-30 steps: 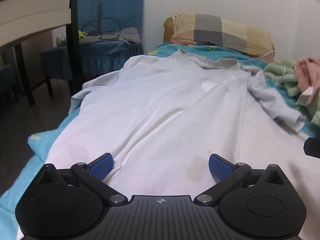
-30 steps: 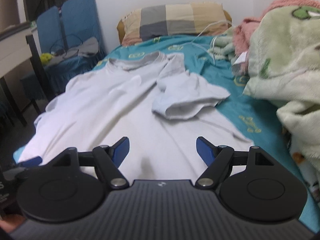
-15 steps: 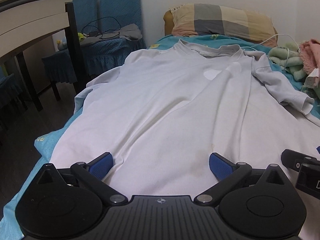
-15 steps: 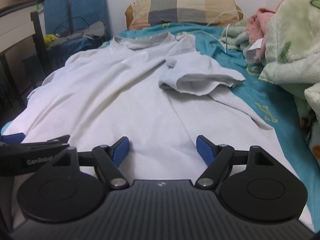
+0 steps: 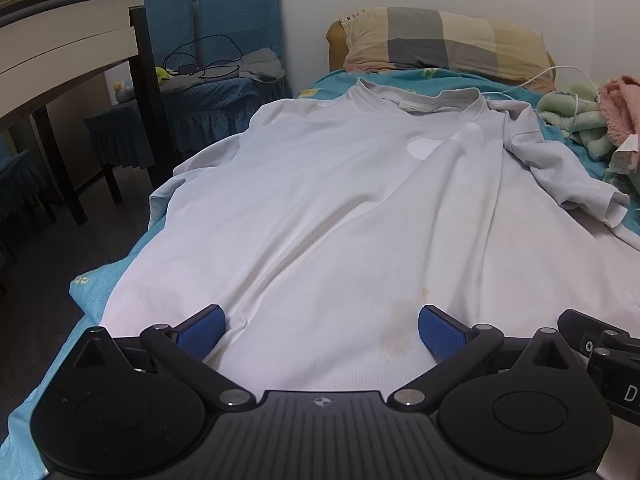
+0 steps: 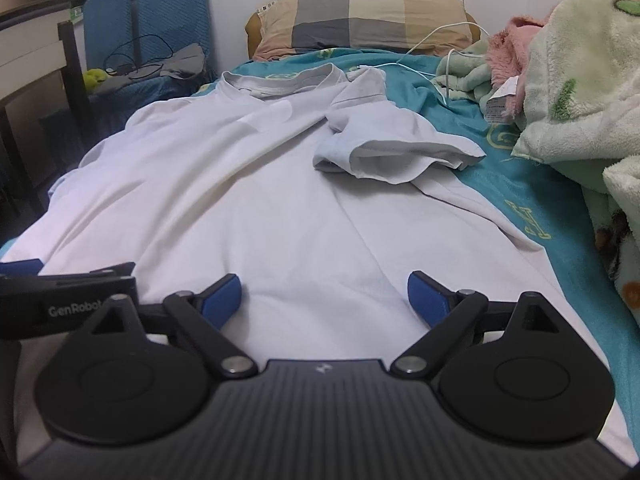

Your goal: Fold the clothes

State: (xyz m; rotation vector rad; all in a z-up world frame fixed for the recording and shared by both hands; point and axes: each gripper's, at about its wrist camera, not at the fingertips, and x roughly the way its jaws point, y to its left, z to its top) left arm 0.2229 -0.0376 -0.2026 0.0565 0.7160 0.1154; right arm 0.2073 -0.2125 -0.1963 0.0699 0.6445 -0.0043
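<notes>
A white T-shirt (image 5: 352, 208) lies spread face up on the bed, collar toward the pillow; it also shows in the right wrist view (image 6: 248, 200). Its right sleeve (image 6: 396, 152) is folded in over the body. The left sleeve (image 5: 192, 176) hangs toward the bed's left edge. My left gripper (image 5: 320, 330) is open and empty, low over the hem at the left. My right gripper (image 6: 324, 294) is open and empty, low over the hem at the right. The two grippers sit side by side; the left one's body (image 6: 68, 304) shows in the right wrist view.
The bed has a teal sheet (image 6: 500, 184) and a checked pillow (image 5: 440, 44) at the head. Green and pink blankets (image 6: 580, 92) are heaped along the right side, with a white cable (image 6: 432, 40). Blue chairs (image 5: 224, 40) and a desk (image 5: 60, 60) stand left of the bed.
Both grippers have come down and closer to the shirt's hem and nearer each other. The jaws have stayed open. The shirt has not moved.
</notes>
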